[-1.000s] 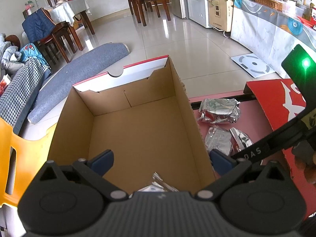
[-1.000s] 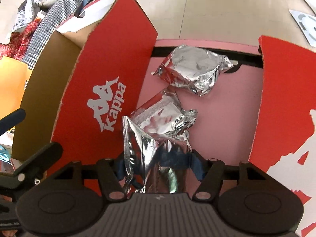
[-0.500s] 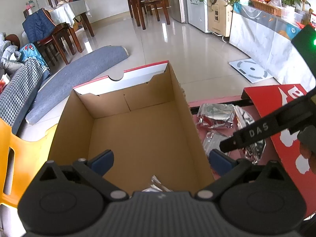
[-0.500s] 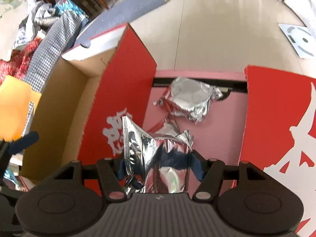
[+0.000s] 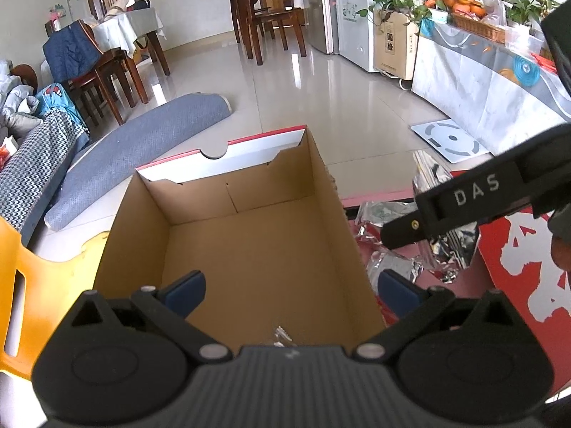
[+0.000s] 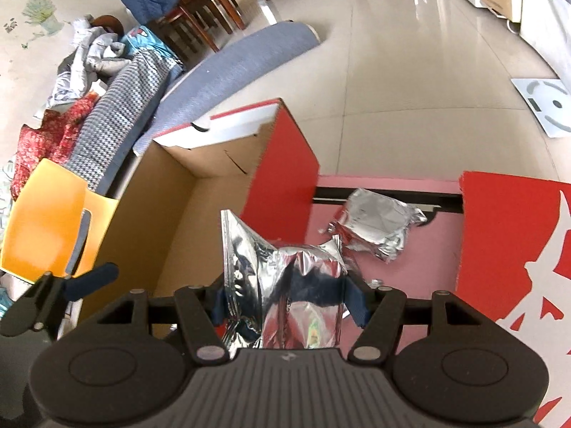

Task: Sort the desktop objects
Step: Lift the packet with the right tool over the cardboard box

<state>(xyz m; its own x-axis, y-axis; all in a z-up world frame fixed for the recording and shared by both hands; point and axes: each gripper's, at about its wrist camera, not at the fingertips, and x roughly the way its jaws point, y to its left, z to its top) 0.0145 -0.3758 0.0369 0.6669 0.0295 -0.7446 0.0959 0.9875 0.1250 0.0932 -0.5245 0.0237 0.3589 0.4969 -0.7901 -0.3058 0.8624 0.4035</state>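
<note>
Jaws of the right gripper (image 6: 285,297) are clamped on a foil packet (image 6: 285,285) at lower centre, seemingly for the cardboard box (image 6: 171,228) left of it, while the left gripper (image 5: 291,289) is held spread, empty, over that box.

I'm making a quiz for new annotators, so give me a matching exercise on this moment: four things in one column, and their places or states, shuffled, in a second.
Things:
1. left tongs
2. right tongs
3. crumpled foil packet
4. cardboard box

States or places:
A. lying on the pink surface between the red walls
B. open over the box, holding nothing
C. brown inside, top open
D. shut on a silver foil pouch

Pairs: 1-B, 2-D, 3-A, 4-C
</note>
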